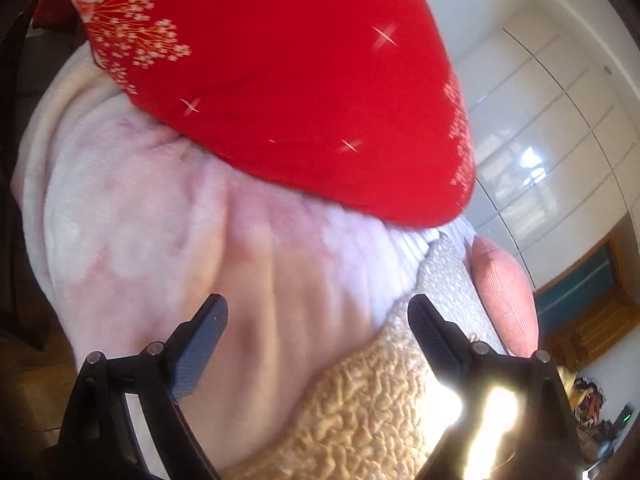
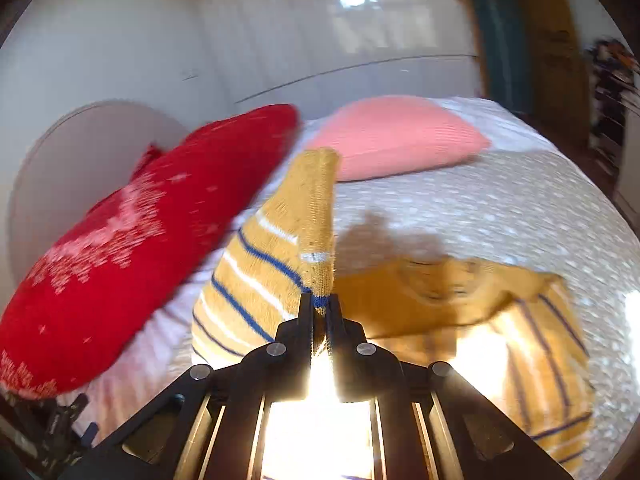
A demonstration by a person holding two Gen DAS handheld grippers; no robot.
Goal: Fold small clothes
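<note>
- Much of what we see is motion-blurred, and glare washes out the lower middle of both views; the far end of the mustard-yellow knitted sweater with blue and white stripes (image 2: 280,264) runs under the frame edge.
- Our right gripper (image 2: 320,312) has its fingers pressed together, pinching a fold of that sweater, which rises ahead in a tapered ribbed tube.
- The rest of the sweater lies crumpled on the white dotted bedspread (image 2: 480,208) of the bed.
- Our left gripper (image 1: 316,320) has its fingers spread wide, nothing between them, over a pale pink fleecy blanket (image 1: 160,232) and a beige bobbly fleece (image 1: 360,408).
- A red flower-printed pillow (image 1: 280,80) partly covers the blanket; a salmon ribbed cushion (image 2: 396,136) sits beyond.
</note>
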